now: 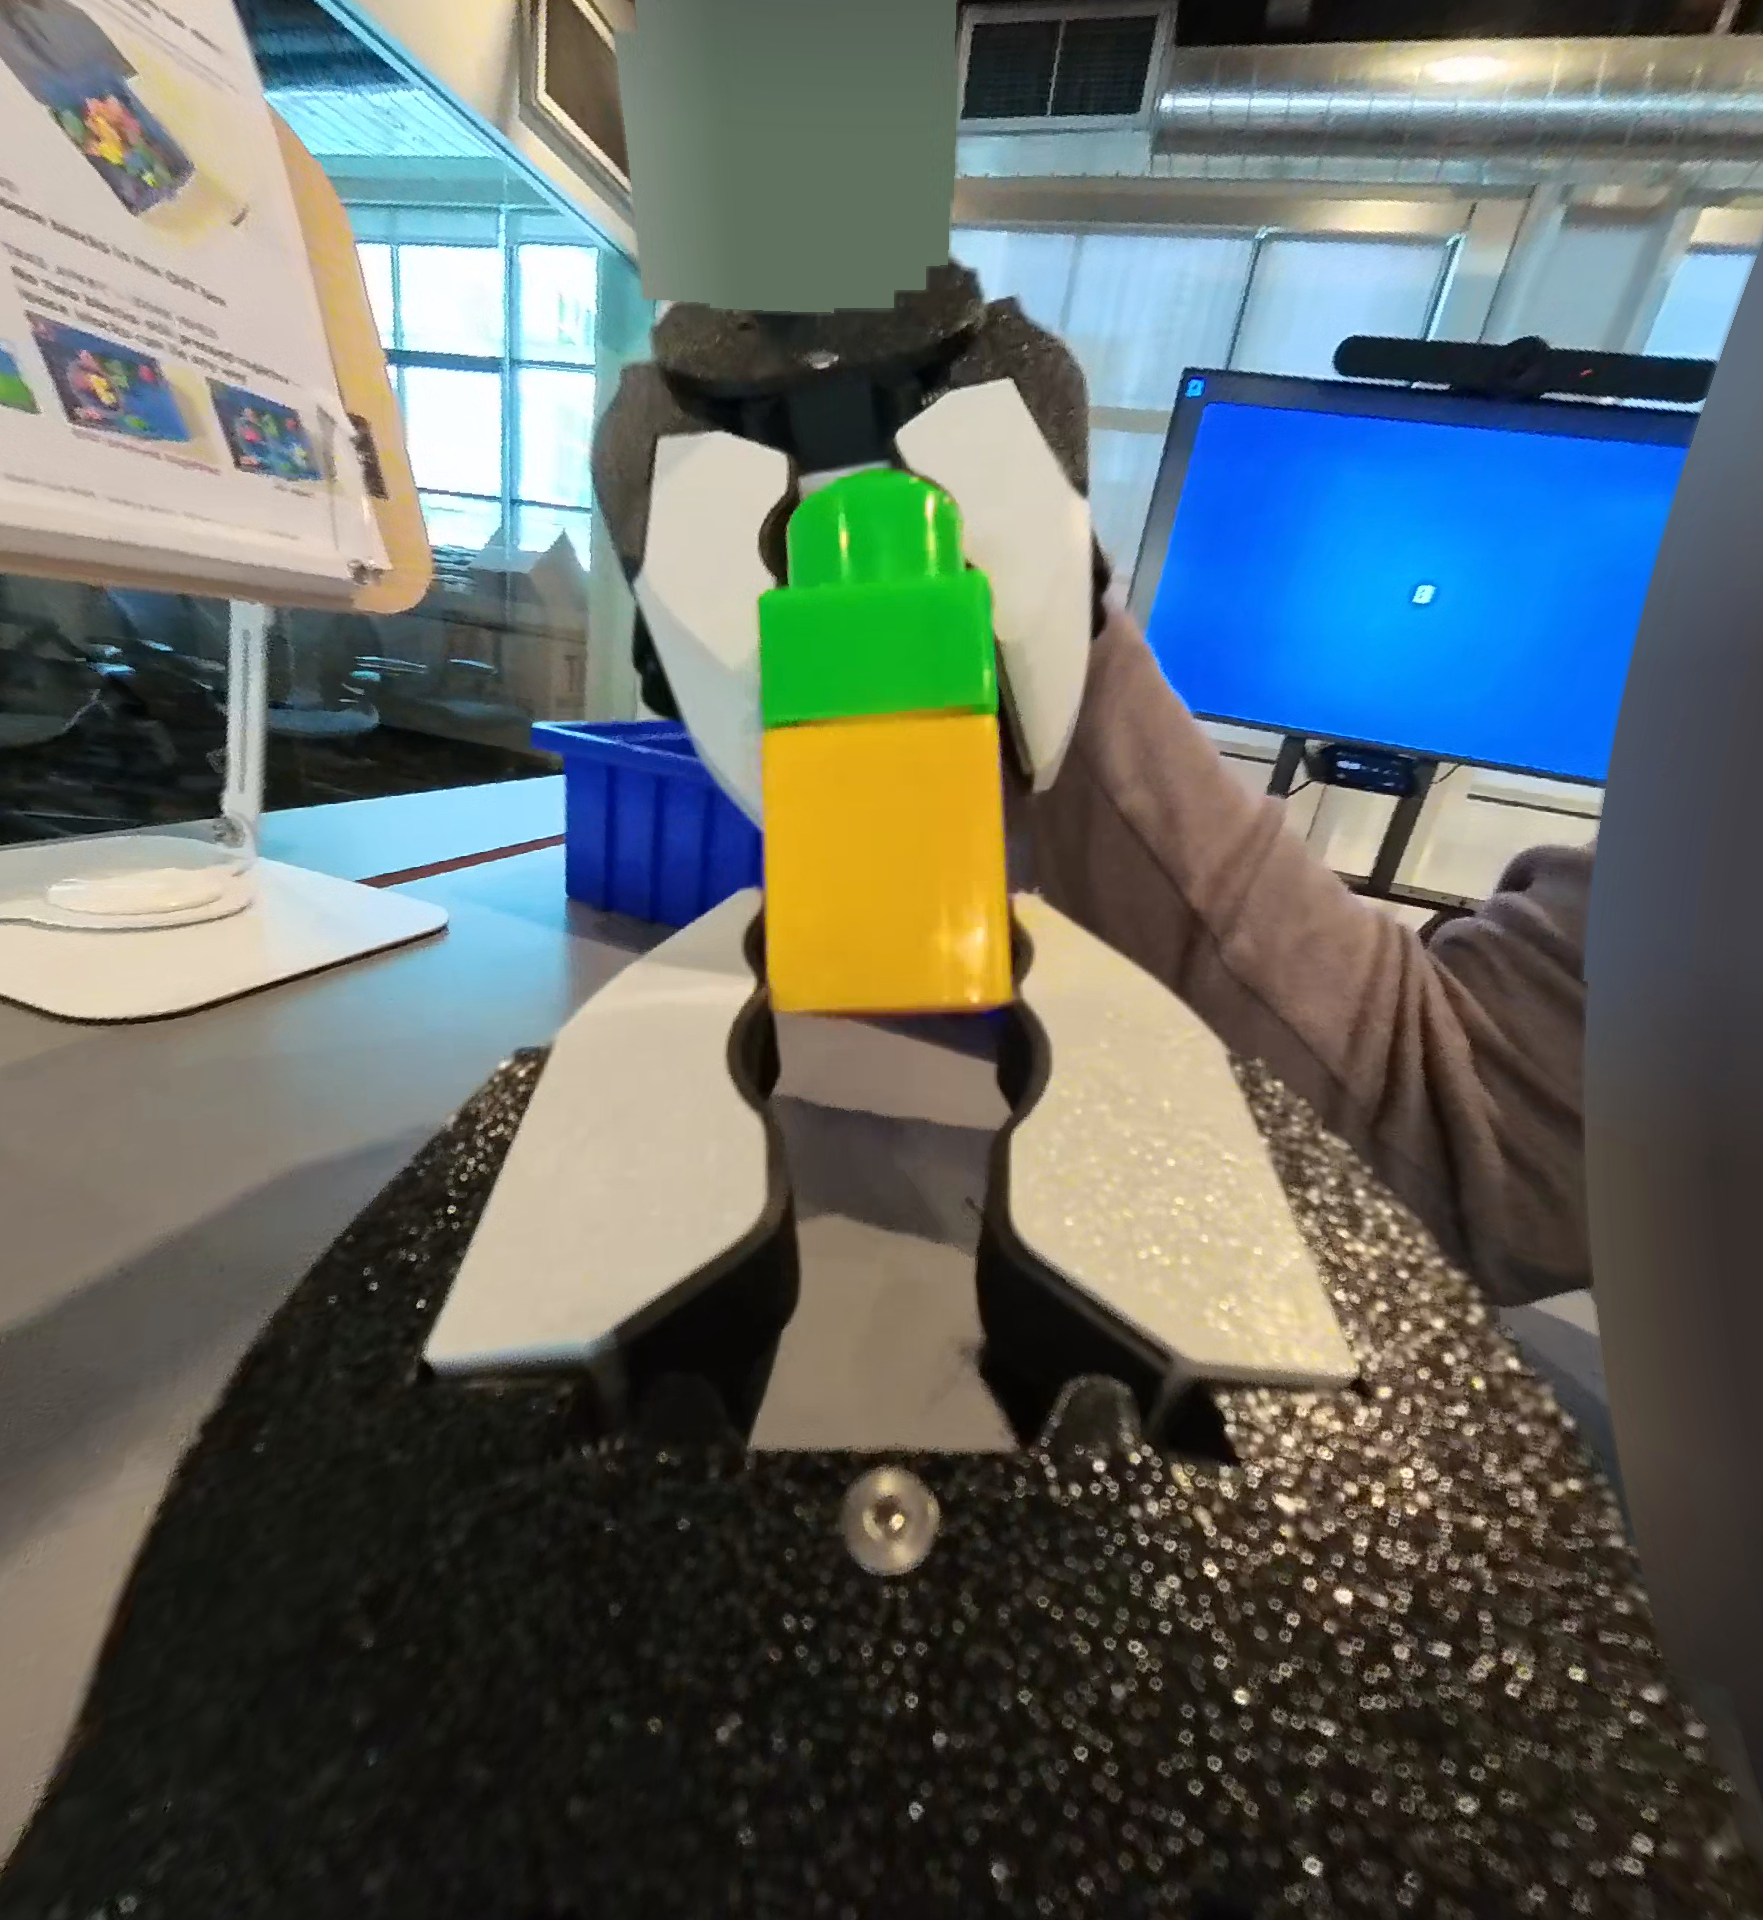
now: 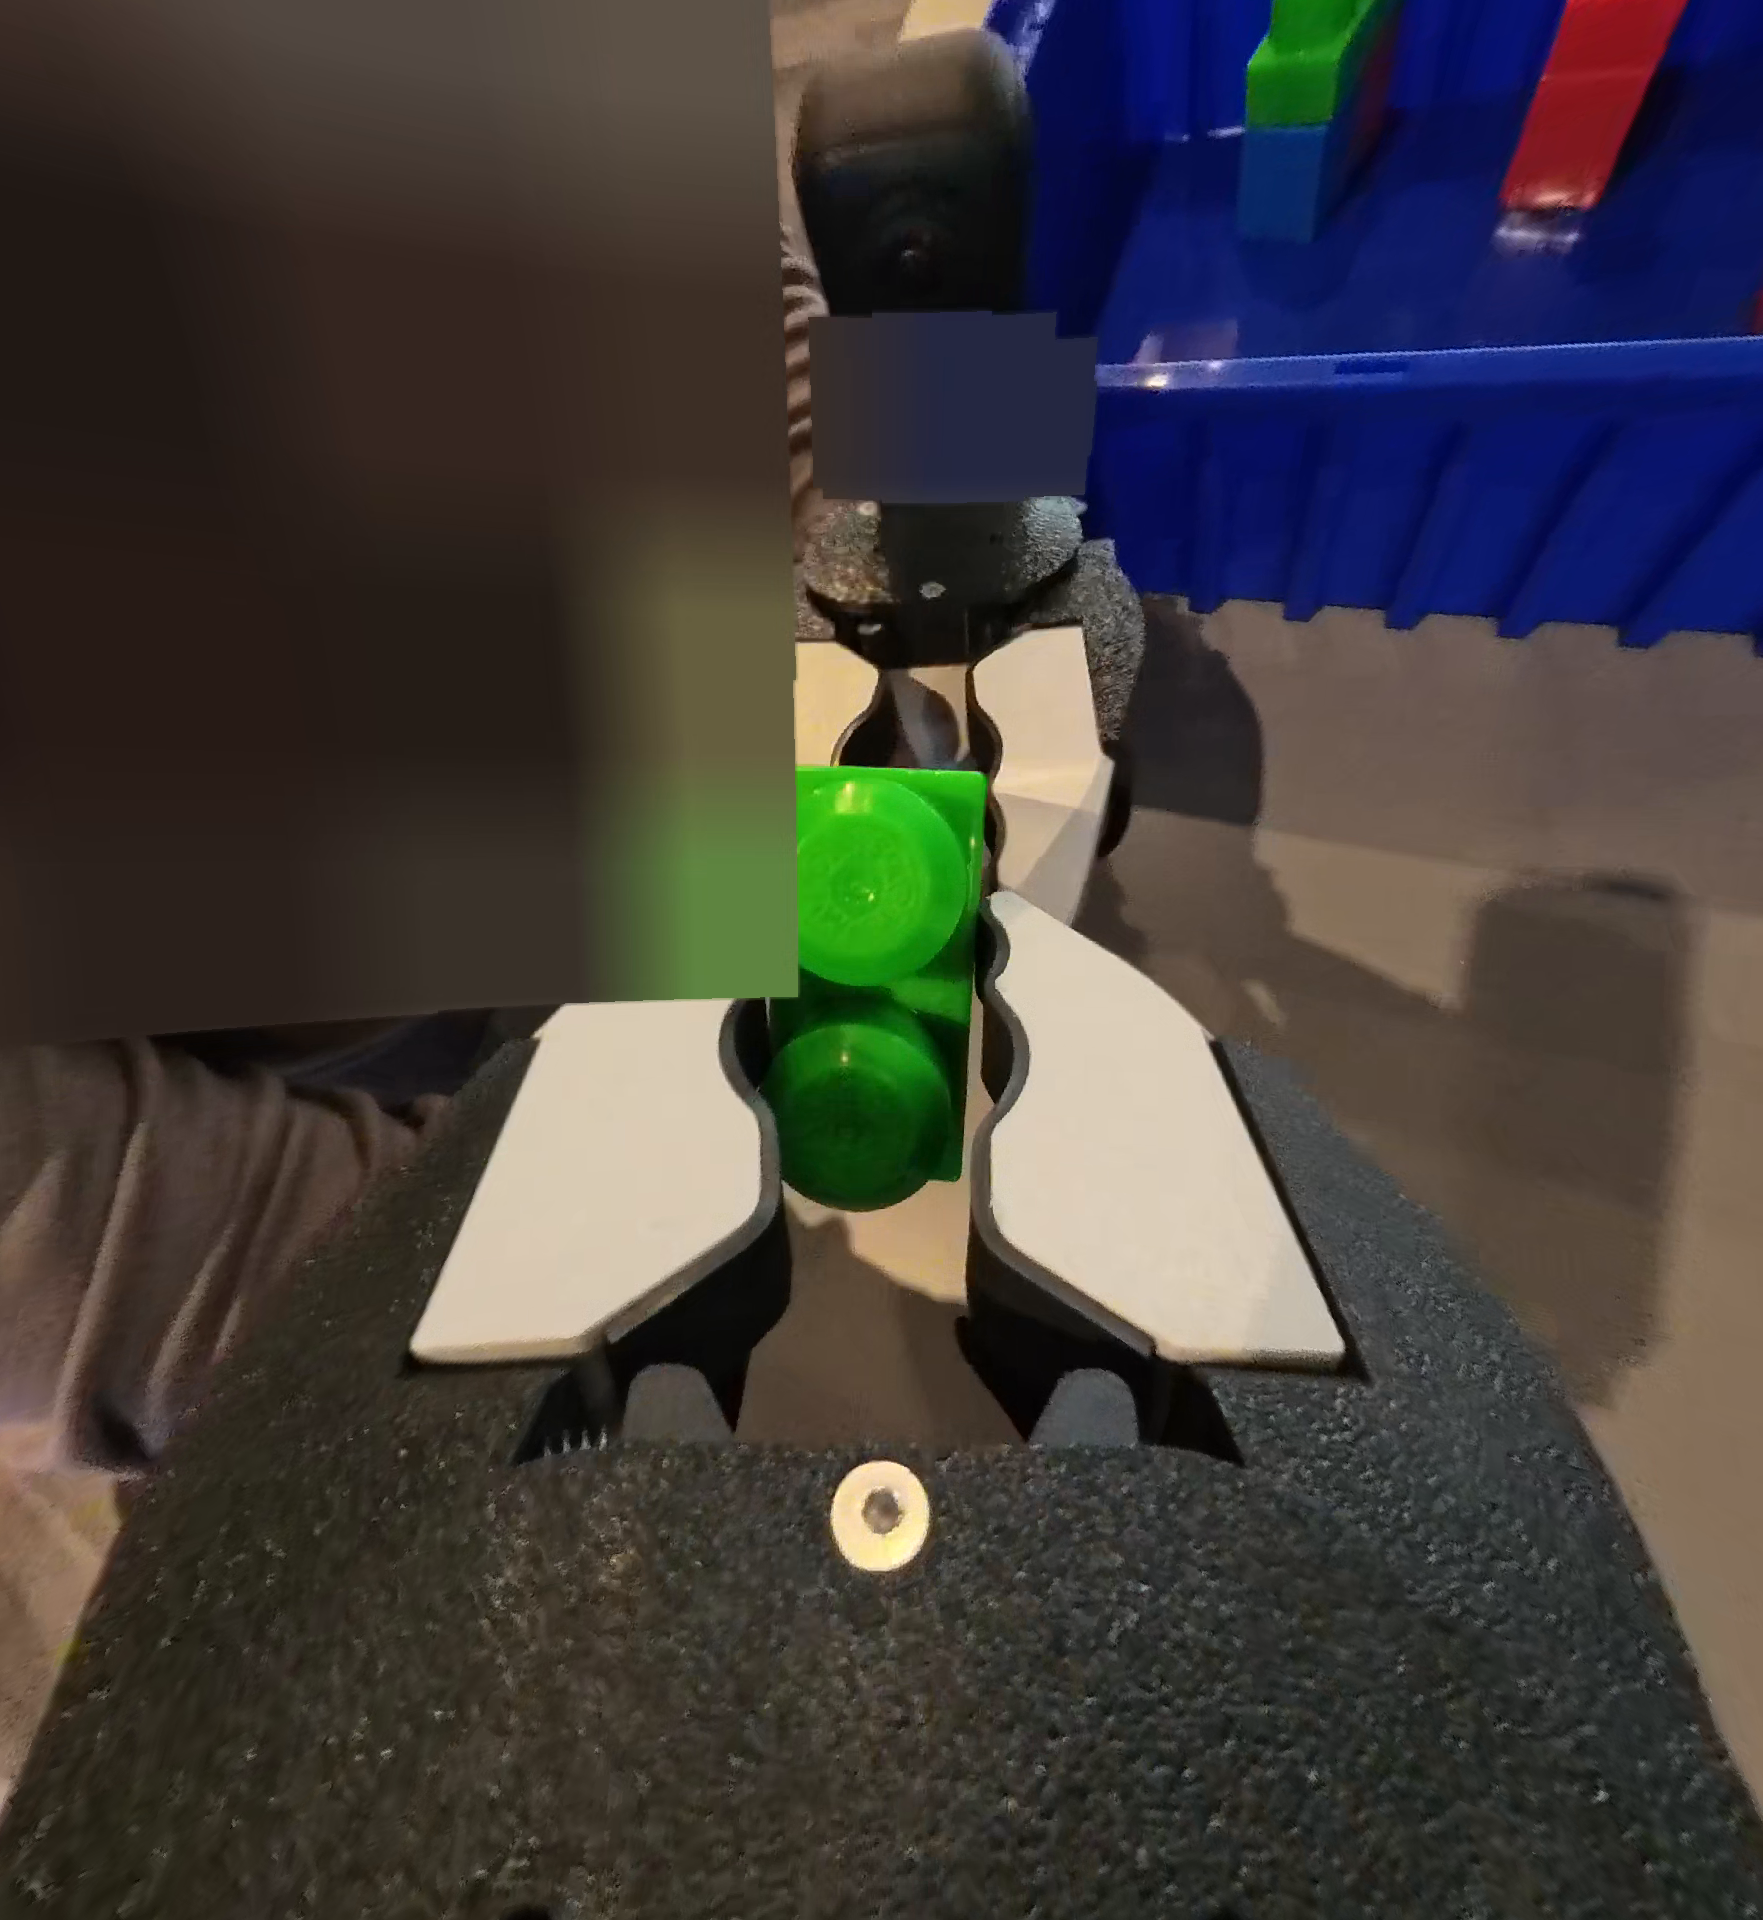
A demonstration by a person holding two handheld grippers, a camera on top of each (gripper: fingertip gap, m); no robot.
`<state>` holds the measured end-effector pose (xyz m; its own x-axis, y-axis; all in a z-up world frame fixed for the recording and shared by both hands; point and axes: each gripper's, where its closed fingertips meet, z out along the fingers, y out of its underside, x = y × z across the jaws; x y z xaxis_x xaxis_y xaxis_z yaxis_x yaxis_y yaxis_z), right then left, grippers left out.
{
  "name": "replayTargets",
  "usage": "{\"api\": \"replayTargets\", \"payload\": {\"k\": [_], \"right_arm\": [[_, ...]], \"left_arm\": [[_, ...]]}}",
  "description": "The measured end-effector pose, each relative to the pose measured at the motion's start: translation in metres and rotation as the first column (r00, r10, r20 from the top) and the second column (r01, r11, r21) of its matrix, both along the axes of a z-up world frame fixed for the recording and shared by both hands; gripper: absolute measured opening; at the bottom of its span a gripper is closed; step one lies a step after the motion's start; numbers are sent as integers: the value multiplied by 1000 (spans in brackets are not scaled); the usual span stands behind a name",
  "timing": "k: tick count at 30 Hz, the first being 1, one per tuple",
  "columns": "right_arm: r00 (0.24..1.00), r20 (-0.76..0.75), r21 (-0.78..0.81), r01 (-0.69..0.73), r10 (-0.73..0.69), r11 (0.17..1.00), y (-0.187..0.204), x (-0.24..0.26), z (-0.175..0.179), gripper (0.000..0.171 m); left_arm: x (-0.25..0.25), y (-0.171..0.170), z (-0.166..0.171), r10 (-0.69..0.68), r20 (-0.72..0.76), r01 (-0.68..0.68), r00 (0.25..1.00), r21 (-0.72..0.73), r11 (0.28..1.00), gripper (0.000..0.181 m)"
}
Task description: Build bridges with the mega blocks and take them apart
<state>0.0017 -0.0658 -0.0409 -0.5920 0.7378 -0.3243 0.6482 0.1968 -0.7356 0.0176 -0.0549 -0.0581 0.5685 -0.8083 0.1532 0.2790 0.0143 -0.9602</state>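
While the left gripper (image 1: 887, 966) clamps a yellow block (image 1: 885, 862), the right gripper (image 2: 877, 1049) pinches the green block (image 1: 877, 634) joined to it, above the desk (image 1: 233, 1122).

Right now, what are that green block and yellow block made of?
Both look like moulded plastic. The glossy green studded block has smooth, rounded studs; the shiny yellow rectangular block beneath shows a bright highlight. Each hand-held gripper clamps one end.
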Motion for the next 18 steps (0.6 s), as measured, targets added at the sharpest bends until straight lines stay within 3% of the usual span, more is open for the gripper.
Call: {"api": "replayTargets", "payload": {"k": [3,10,13,18], "right_arm": [[999,-3,-113,-33,32,993,-2,2,4,36],[995,-50,-259,-96,86,961,4,-2,4,37],[991,-114,-225,-93,69,970,10,-10,5,36],[994,-101,-36,37,-40,999,21,-20,0,36]], "left_arm": [[2,-6,7,-64,46,64,997,8,998,38],[-5,-2,6,-73,104,78,992,-39,996,37],[-10,3,7,-30,108,34,994,-37,999,36],[-22,14,3,81,67,-79,994,-32,996,36]]}}
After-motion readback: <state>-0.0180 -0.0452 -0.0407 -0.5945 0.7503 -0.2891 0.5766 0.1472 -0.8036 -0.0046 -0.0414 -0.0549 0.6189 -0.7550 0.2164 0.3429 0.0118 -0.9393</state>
